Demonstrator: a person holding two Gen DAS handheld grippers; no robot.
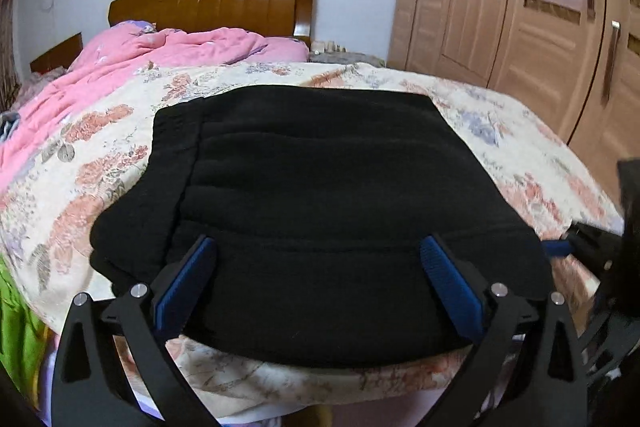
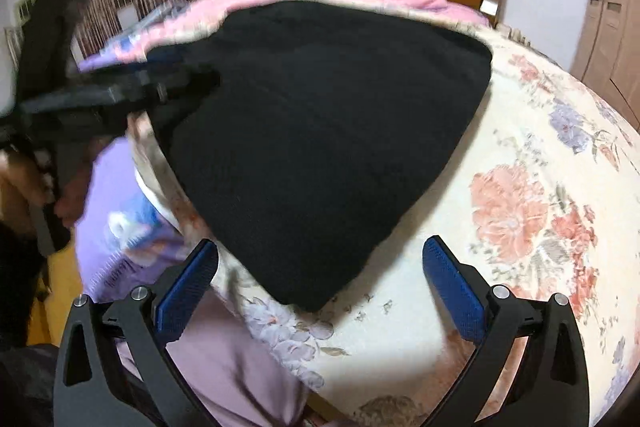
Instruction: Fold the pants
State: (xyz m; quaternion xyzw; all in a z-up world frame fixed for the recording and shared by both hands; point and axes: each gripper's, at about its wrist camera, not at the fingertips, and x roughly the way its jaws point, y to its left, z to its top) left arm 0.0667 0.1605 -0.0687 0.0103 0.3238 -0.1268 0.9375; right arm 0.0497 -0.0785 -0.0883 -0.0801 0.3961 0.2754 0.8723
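Where the floral sheet [image 1: 500, 131] covers the bed, soft black pants [image 1: 320, 195] lie folded into a thick, rounded rectangle near its edge. The left tool [image 1: 318, 247] hovers over their near hem, ribbed blue pads spread, empty. The right tool [image 2: 320, 251] hangs over a corner, likewise released.

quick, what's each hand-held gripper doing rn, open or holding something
Left hand-held gripper: open, holding nothing, over the near edge of the folded black pants.
Right hand-held gripper: open, empty, at the pants' corner.

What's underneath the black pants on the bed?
The black pants lie on the floral bedspread, which shows all around them. Whatever lies directly beneath the fabric is covered.
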